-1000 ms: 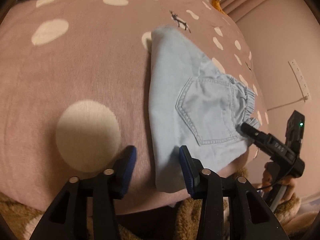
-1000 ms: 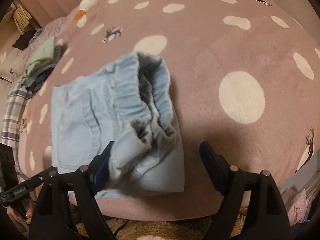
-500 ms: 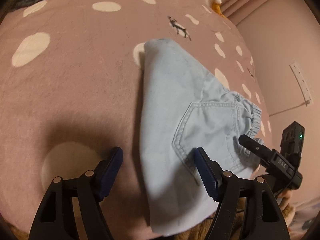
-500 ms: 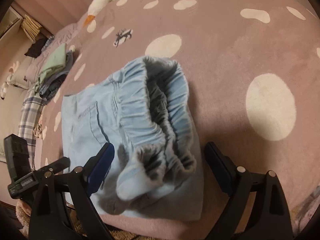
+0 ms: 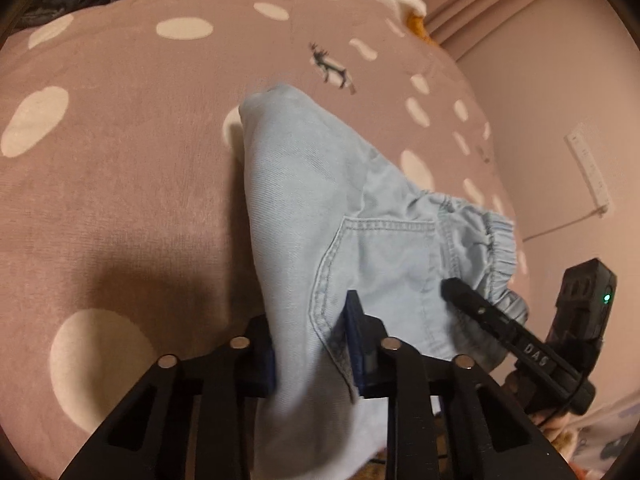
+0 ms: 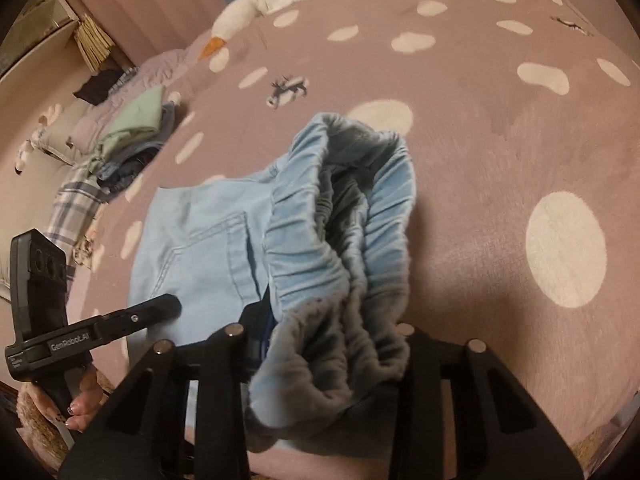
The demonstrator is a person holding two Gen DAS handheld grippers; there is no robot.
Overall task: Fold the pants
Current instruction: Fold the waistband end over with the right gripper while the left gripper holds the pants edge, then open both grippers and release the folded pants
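Note:
The light blue folded pants [image 5: 320, 208] lie on the mauve dotted blanket [image 5: 120, 184]. My left gripper [image 5: 314, 344] is shut on the near folded edge, beside the back pocket, and lifts it a little. In the right wrist view my right gripper [image 6: 332, 340] is shut on the bunched elastic waistband [image 6: 344, 240] of the pants [image 6: 200, 248], which rises over the jaws and hides the fingertips. Each gripper shows in the other's view, the right one [image 5: 516, 340] at the waistband and the left one [image 6: 92, 336] at the pants' near edge.
A stack of folded clothes [image 6: 132, 140] lies at the blanket's far left. A white goose plush [image 6: 256, 12] lies at the head of the bed. A pink wall [image 5: 560, 120] with a cable stands close on the right. A fuzzy brown rug [image 6: 32, 420] lies below the bed edge.
Both grippers have moved forward onto the pants and closed: the left on the near folded edge, the right on the waistband. The cloth is now raised at both grips.

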